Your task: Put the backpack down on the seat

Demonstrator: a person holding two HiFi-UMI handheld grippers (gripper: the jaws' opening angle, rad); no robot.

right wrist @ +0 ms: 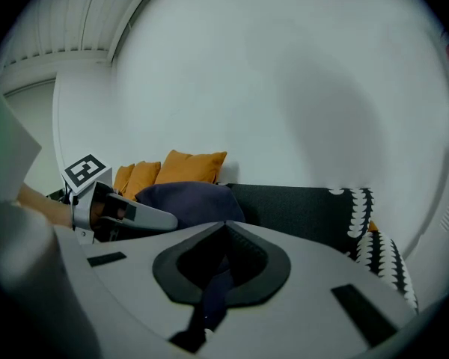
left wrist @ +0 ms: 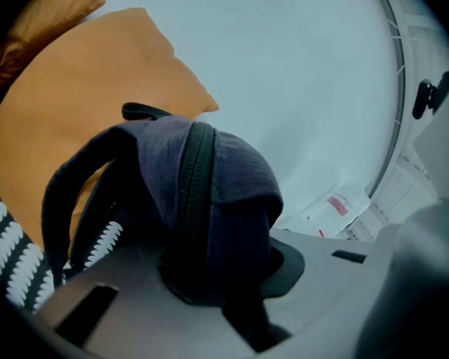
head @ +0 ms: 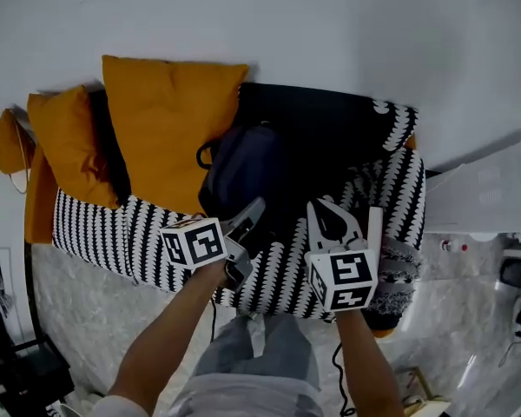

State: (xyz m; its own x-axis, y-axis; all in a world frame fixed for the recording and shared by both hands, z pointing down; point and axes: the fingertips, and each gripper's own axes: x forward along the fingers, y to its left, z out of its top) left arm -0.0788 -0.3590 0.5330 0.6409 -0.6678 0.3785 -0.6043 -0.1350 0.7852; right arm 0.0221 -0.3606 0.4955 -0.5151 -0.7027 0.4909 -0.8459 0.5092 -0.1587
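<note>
A dark navy backpack [head: 243, 168] stands upright on the sofa seat [head: 330, 129], leaning against a big orange cushion [head: 169, 120]. My left gripper [head: 253, 211] reaches to its lower front, and in the left gripper view it [left wrist: 209, 275] is shut on a fold of the backpack's fabric [left wrist: 209, 193]. My right gripper [head: 327, 211] hovers just right of the pack over the striped throw. In the right gripper view it [right wrist: 224, 226] is shut on a dark strap [right wrist: 213, 294] running between the jaws. The backpack [right wrist: 187, 197] and the left gripper [right wrist: 165, 219] show to its left.
A black-and-white patterned throw [head: 95, 228] covers the sofa's front and right arm. Smaller orange cushions [head: 65, 142] lie at the left end. A white unit [head: 486, 194] stands to the right, a grey knitted thing [head: 395, 276] by the sofa's front, and a black rack [head: 17, 367] at bottom left.
</note>
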